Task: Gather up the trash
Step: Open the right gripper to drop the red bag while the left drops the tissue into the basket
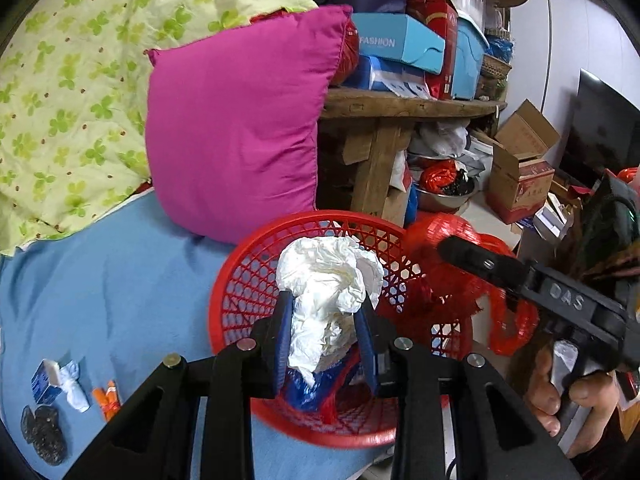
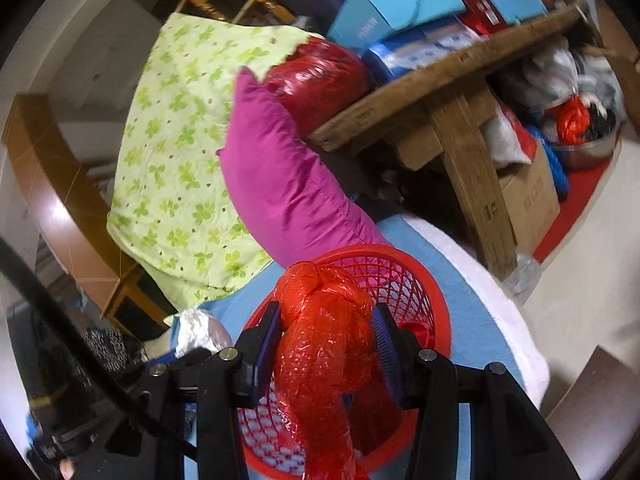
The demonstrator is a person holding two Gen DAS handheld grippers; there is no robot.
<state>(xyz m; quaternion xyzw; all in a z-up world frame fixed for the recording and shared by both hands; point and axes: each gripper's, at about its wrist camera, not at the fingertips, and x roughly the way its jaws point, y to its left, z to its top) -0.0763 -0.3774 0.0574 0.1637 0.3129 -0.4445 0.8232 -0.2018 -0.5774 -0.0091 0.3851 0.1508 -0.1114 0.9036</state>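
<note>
My left hand-held gripper (image 1: 325,334) clamped crumpled tissue (image 1: 332,280), right hand-held gripper (image 2: 326,340) clamped red bag (image 2: 324,336); both over red basket (image 1: 224,280) directly below, probably for dropping.

Left wrist view looks steeply down, close above the red basket (image 1: 236,280) at the bed's edge. Right wrist view, rolled, faces the same basket (image 2: 420,280) more levelly. Both share the magenta pillow (image 1: 240,120) and wooden table (image 1: 400,104).

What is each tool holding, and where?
Left tool: crumpled white tissue, gripped at its lower half. Right tool: knotted red plastic bag, just below the knot.
</note>
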